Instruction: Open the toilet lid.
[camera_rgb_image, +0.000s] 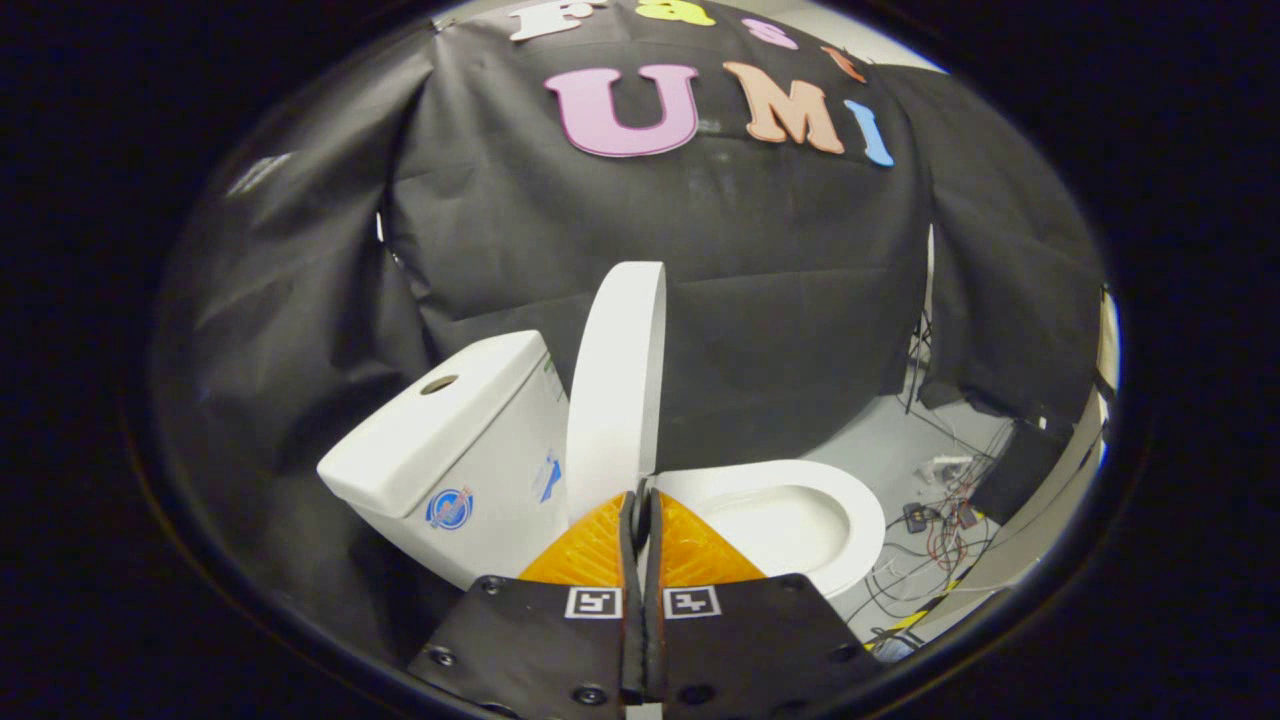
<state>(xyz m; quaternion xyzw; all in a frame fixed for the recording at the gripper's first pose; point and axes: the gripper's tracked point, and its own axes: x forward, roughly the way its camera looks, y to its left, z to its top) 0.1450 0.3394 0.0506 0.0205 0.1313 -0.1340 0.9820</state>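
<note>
A white toilet stands against the black cloth wall, its tank (450, 430) to the left of my fingers. The toilet lid (615, 380) is raised and stands upright, leaning toward the tank, seen nearly edge-on. The seat and open bowl (800, 520) lie just beyond and to the right of my fingers. My gripper (640, 497) is shut, its fingers pressed together with nothing between them. Their tips sit at the foot of the raised lid, near the hinge; I cannot tell whether they touch it.
Black cloth hangs behind and to the left of the toilet. On the grey floor to the right of the bowl lie tangled cables and small electronics (940, 515). A dark box (1015, 470) sits further right by a pale wall.
</note>
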